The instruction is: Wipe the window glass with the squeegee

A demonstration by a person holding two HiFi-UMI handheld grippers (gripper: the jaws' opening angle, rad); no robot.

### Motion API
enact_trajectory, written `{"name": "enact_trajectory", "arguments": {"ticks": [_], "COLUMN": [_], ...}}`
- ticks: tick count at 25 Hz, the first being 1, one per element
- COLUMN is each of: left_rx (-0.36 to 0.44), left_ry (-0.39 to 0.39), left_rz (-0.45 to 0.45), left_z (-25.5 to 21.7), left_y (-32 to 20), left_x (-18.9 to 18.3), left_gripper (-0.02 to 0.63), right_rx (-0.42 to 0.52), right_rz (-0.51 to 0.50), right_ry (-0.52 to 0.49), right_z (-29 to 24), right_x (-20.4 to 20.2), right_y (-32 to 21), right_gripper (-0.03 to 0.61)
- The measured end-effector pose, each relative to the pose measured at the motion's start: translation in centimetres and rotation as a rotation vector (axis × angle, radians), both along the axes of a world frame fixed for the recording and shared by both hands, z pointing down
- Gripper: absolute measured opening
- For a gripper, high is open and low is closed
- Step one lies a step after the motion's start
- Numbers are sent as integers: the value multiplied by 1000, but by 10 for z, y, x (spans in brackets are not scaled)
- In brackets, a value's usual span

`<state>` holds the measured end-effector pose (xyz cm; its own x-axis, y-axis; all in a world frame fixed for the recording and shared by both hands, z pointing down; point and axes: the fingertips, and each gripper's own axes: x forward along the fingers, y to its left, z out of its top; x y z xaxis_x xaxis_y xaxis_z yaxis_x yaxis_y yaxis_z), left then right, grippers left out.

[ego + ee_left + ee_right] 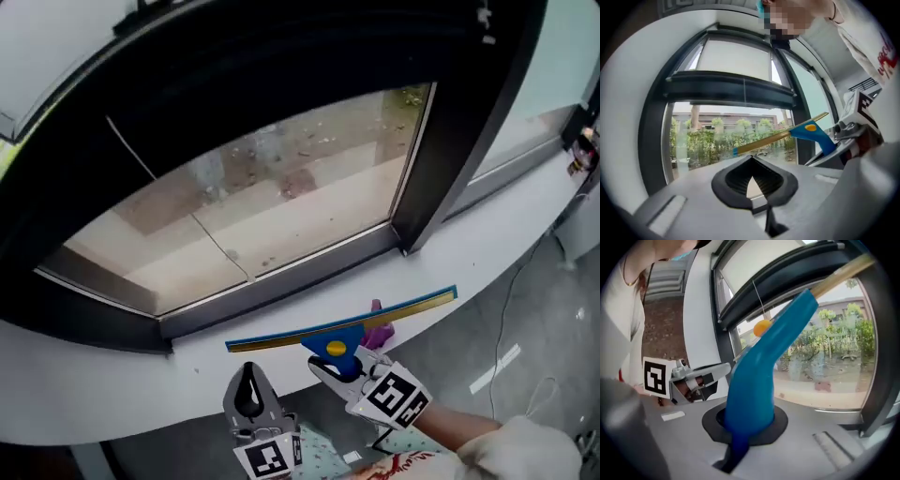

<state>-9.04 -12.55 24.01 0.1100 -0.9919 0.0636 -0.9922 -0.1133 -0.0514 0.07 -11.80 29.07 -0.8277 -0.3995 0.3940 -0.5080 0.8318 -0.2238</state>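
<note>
The squeegee (342, 330) has a blue handle with a yellow dot and a long brass-coloured blade. It hovers over the white sill (94, 384), just below the window glass (281, 197), and is apart from the pane. My right gripper (345, 364) is shut on the blue handle (759, 376), and the blade tilts up to the right. To its left and lower hangs my left gripper (248, 375), shut and holding nothing. In the left gripper view the squeegee (806, 130) shows in front of the glass (722, 136), beside the right gripper (853, 131).
A thick dark frame (459, 122) surrounds the pane, with a vertical post at the right. Something small and magenta (379, 328) lies behind the handle. A cable (511, 291) runs over the grey floor at the right. Trees and buildings show outside (834, 348).
</note>
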Motion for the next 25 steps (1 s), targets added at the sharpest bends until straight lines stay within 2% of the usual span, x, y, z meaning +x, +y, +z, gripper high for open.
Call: {"name": "enact_trajectory", "arguments": {"ticks": [2, 6, 8, 10, 15, 18, 25], "left_rx": [-7, 9, 45, 78, 113, 116, 114], "left_ry": [3, 47, 56, 55, 32, 11, 36], "left_rz": [42, -4, -7, -14, -11, 4, 64], "left_z": [-71, -223, -283, -325, -369, -378, -374], "left_y": [2, 13, 21, 35, 83, 113, 197], "left_x": [26, 64, 83, 103, 150, 170, 183], "left_gripper": [2, 2, 2, 2, 2, 2, 2], "right_rx": [-11, 21, 67, 112, 169, 160, 127], "right_rz": [-9, -65, -93, -120, -187, -199, -111], "right_ry": [-41, -84, -96, -110, -97, -120, -147], "right_z": [-77, -227, -285, -326, -362, -367, -372], "right_x": [16, 63, 85, 103, 132, 145, 168], "right_y": [8, 25, 31, 42, 87, 116, 183], "right_gripper": [28, 28, 28, 28, 28, 28, 28]}}
